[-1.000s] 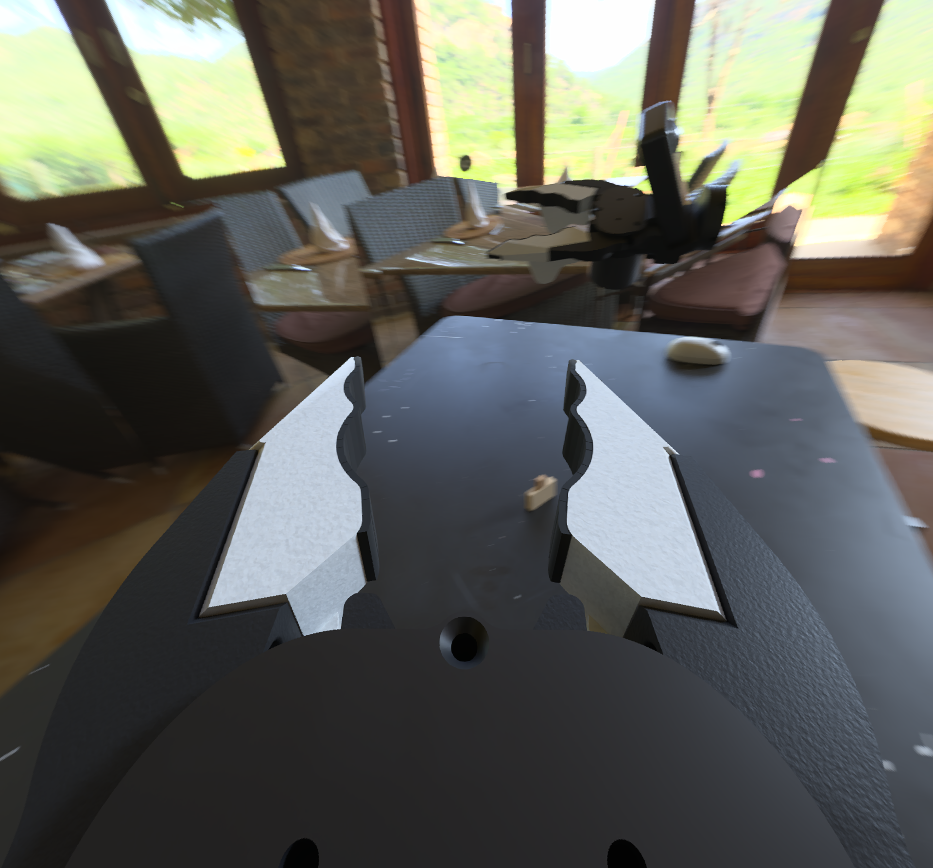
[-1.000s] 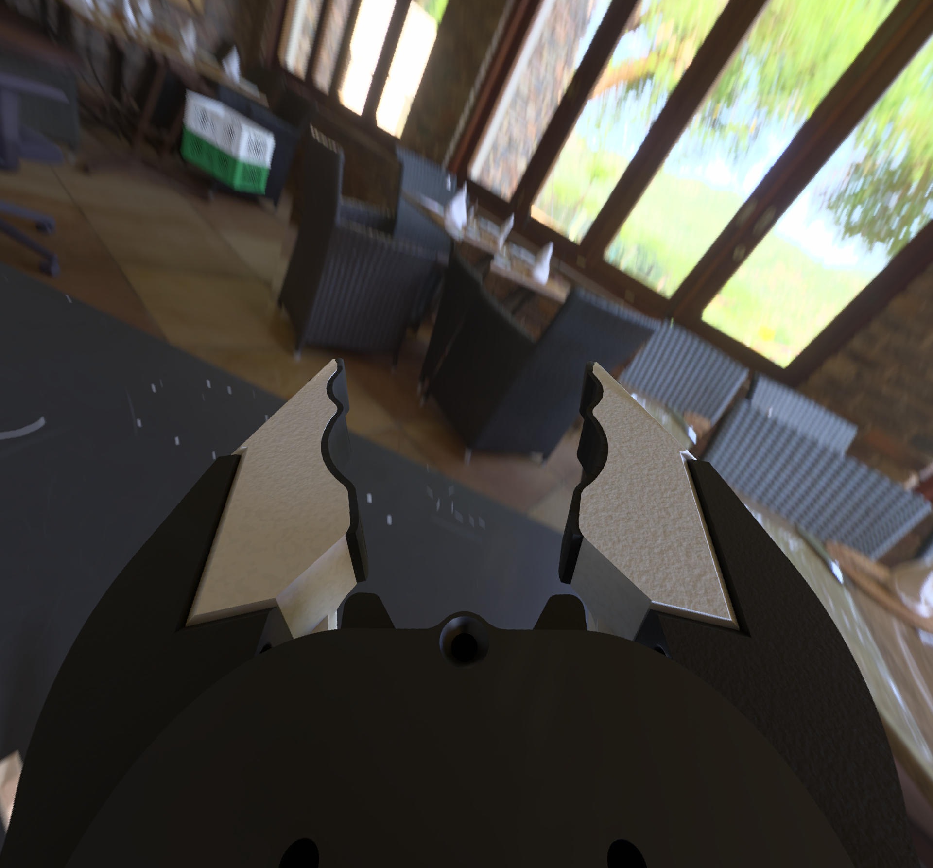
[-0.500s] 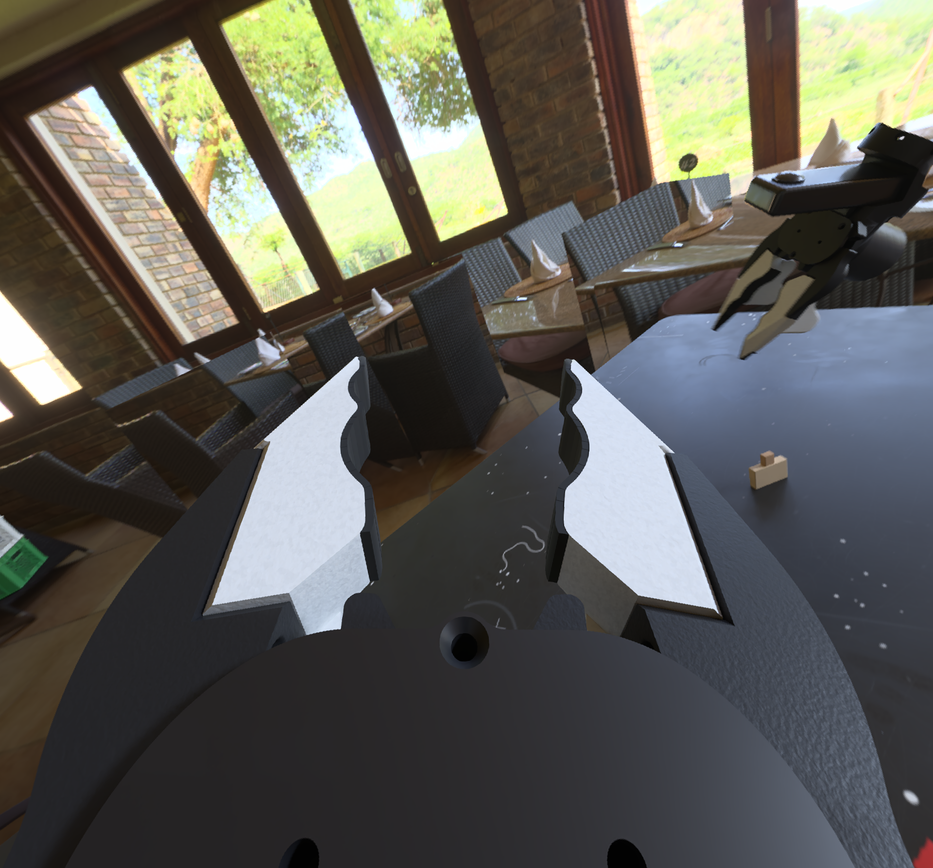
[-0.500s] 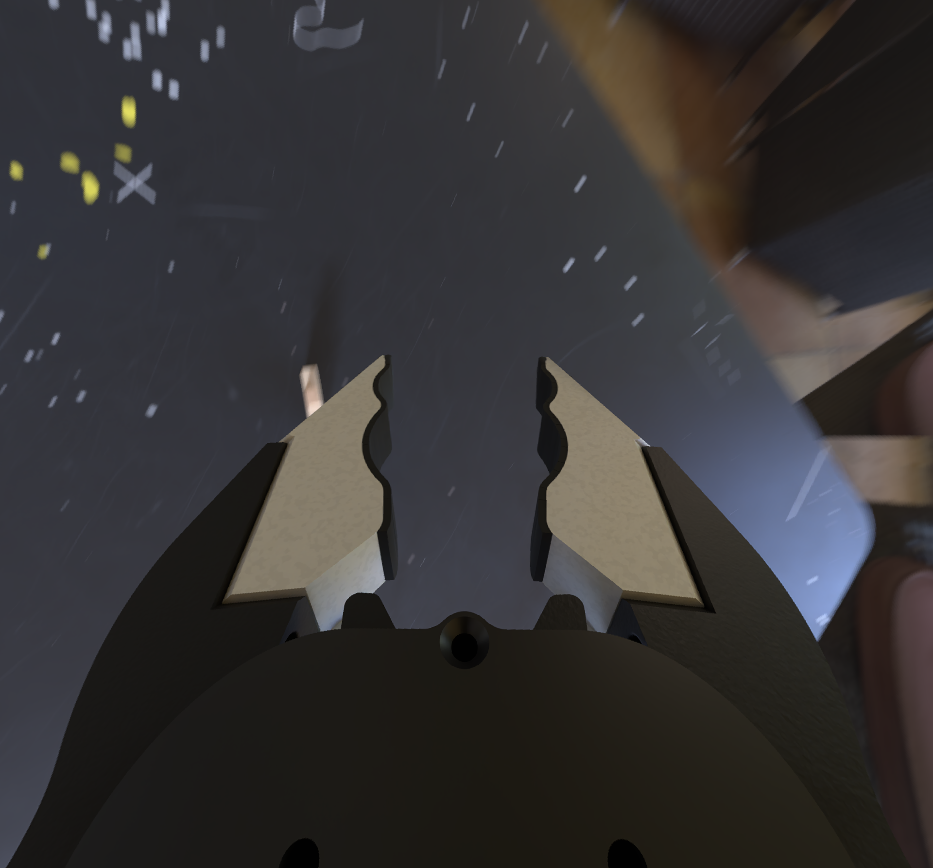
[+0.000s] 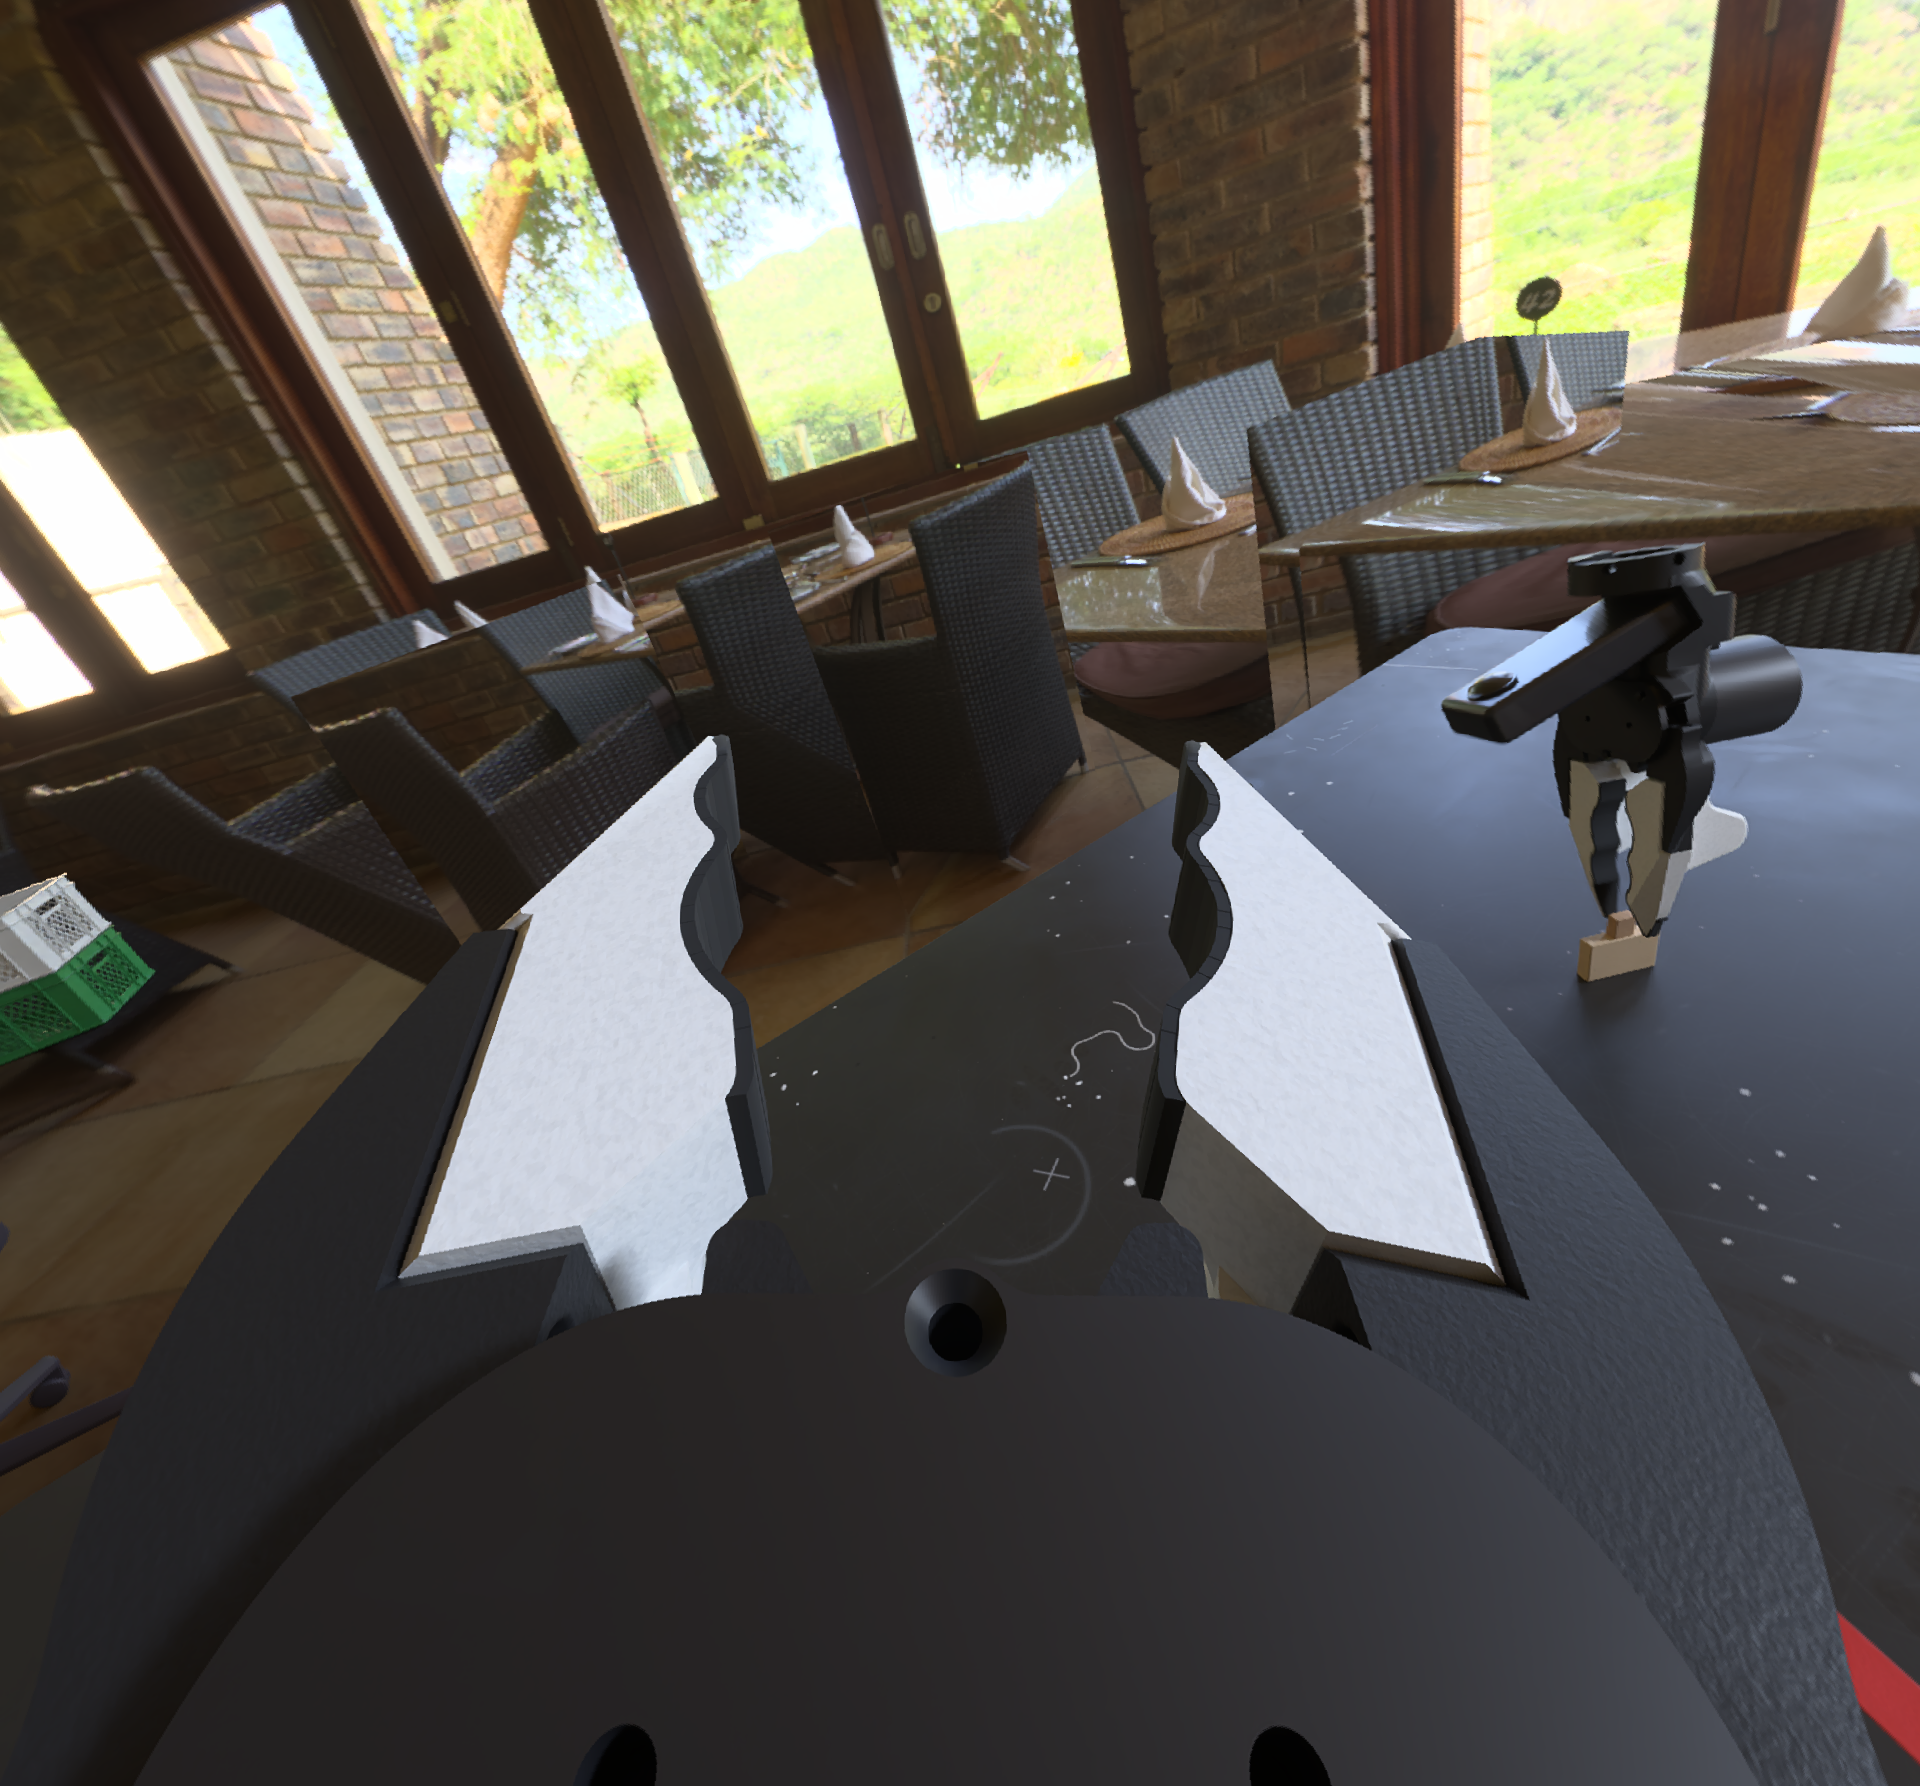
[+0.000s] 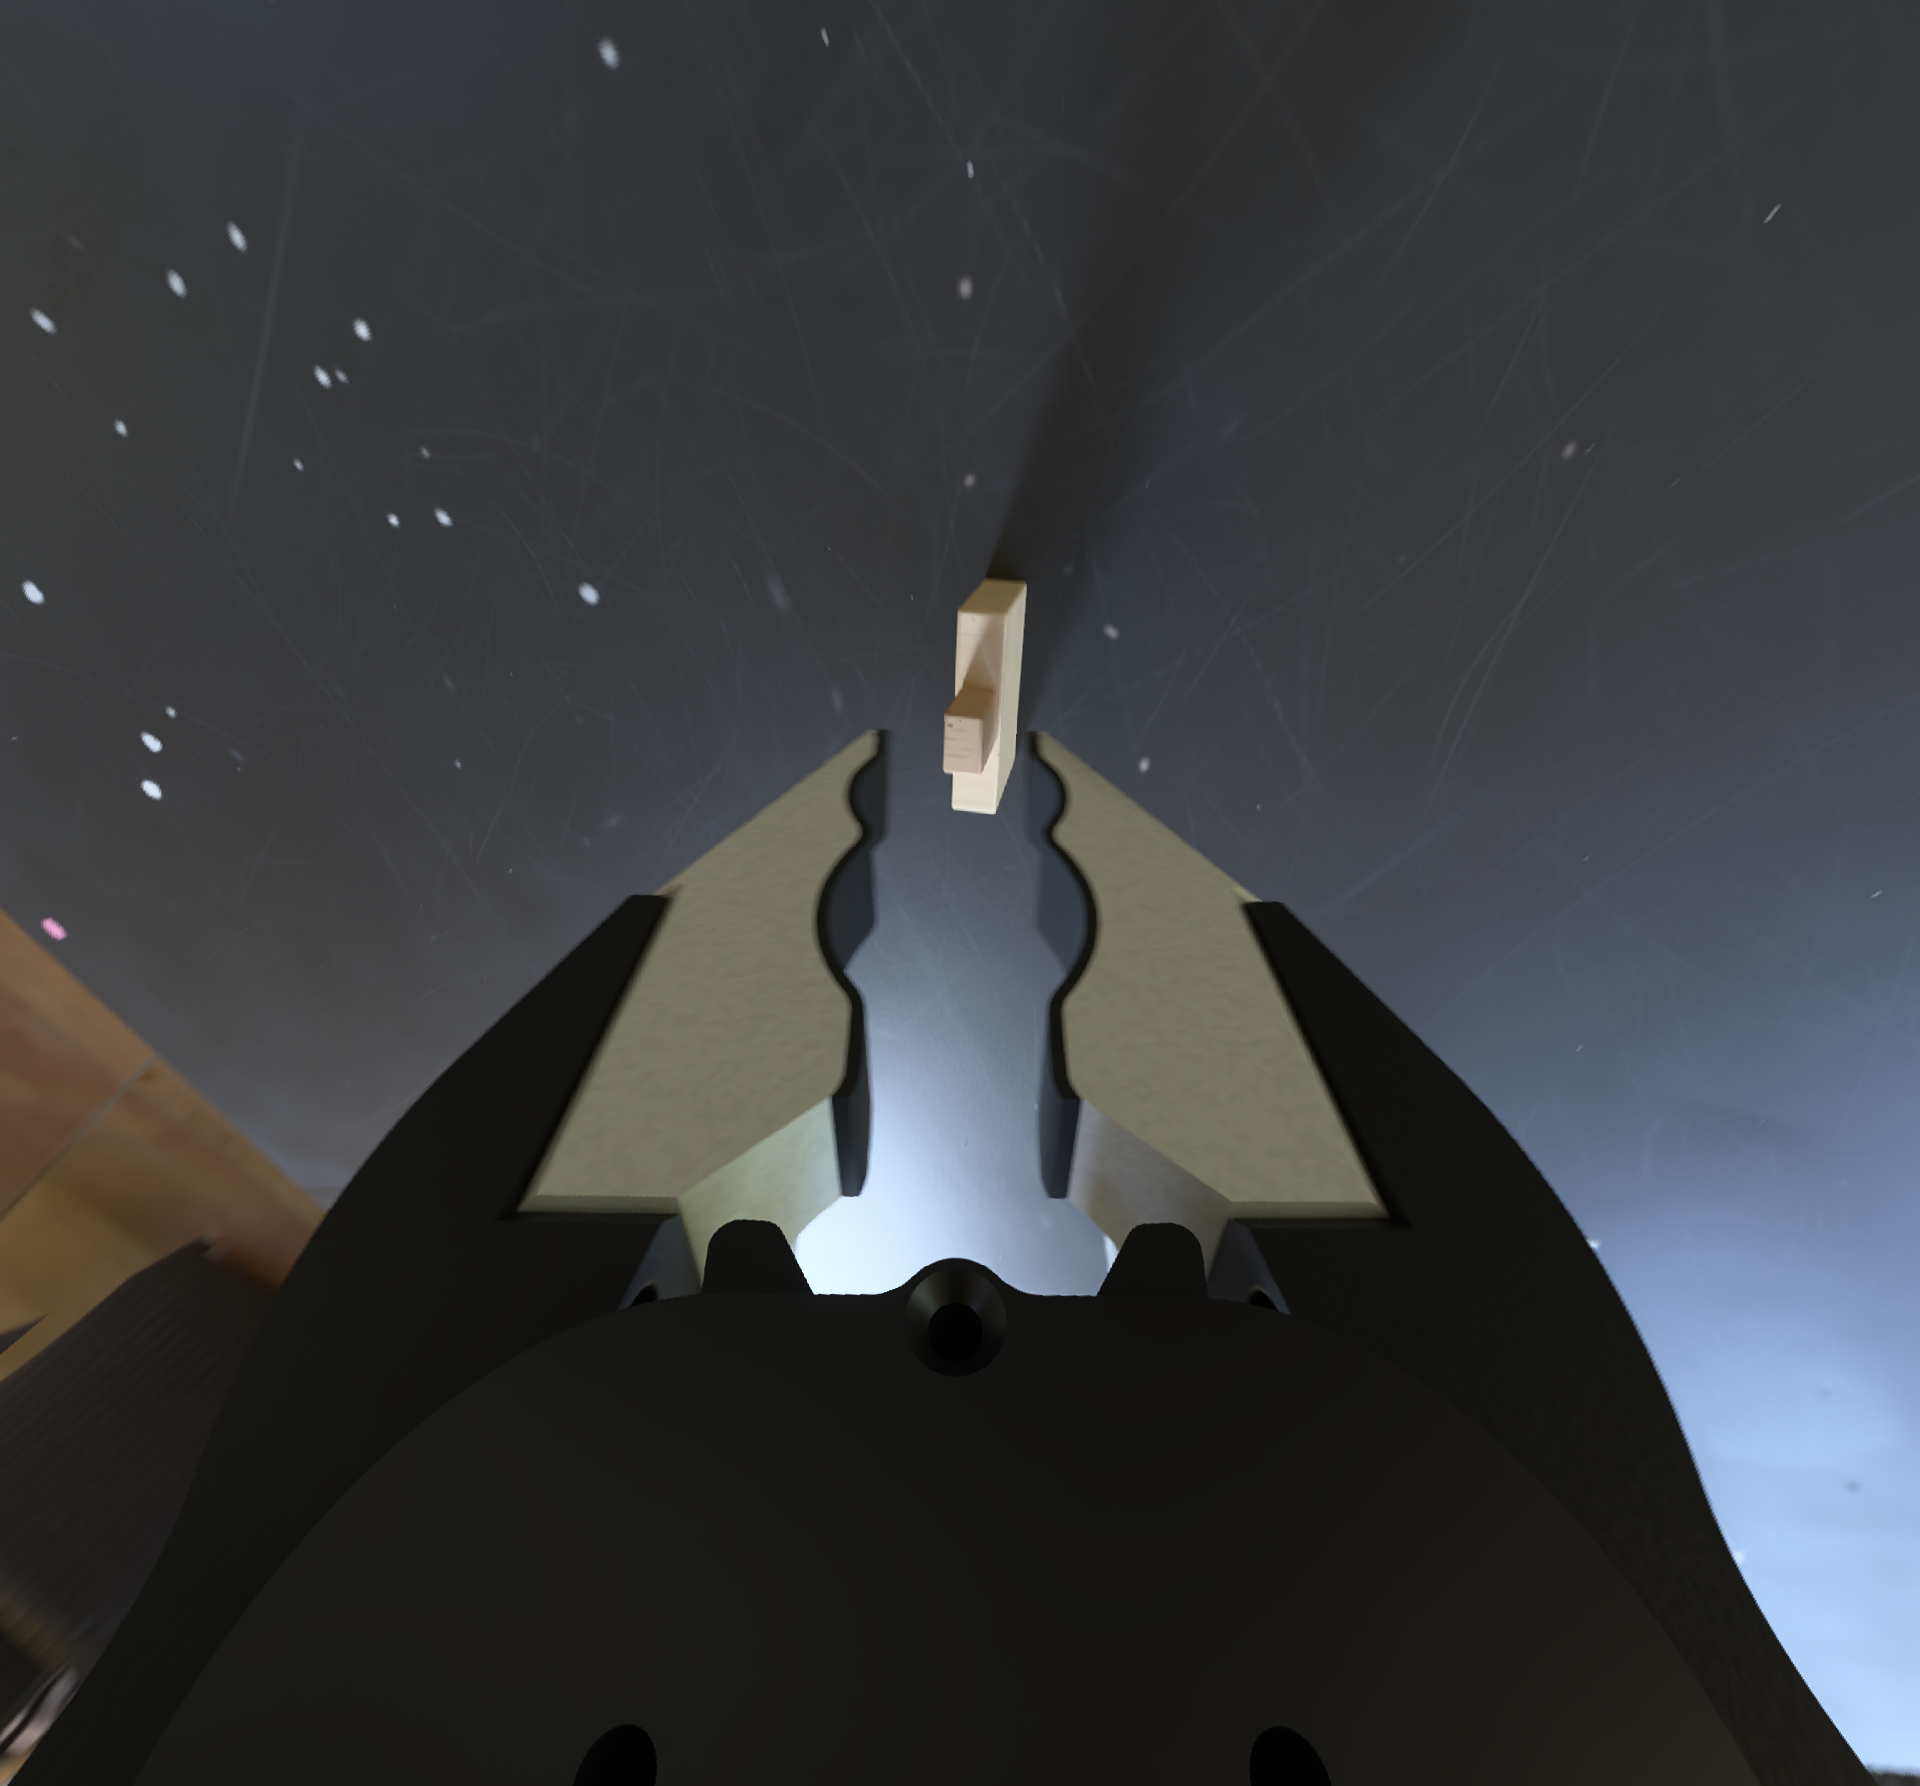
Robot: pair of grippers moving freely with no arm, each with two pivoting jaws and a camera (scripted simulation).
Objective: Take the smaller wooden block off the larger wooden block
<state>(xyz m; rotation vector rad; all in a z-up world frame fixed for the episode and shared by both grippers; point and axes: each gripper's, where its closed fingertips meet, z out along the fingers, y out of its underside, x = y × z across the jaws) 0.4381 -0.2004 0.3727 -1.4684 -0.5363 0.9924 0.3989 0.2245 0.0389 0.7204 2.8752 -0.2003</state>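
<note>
A small wooden block (image 6: 966, 742) sits on one end of a larger, pale wooden block (image 6: 994, 656) that lies on the black table (image 6: 1351, 386). My right gripper (image 6: 958, 737) points down at them. It is open by a narrow gap, with one fingertip on each side of the stack's near end and not touching it. In the left wrist view the right gripper (image 5: 1633, 910) hangs just above the small block (image 5: 1619, 928) and the larger block (image 5: 1610, 962) at the right. My left gripper (image 5: 954, 770) is wide open and empty, well to the left of the blocks, near the table's edge.
A white rounded object (image 5: 1720, 843) lies on the table just behind the right gripper. Wicker chairs (image 5: 935, 676) and set tables stand beyond the table's far edge. A green and white crate (image 5: 52, 967) sits on the floor. The table edge and wooden floor (image 6: 104, 1061) show at lower left.
My right gripper has swung down over the blocks and narrowed its gap, now straddling the stack. My left gripper turned left a second ago and has since shifted only slightly, staying open.
</note>
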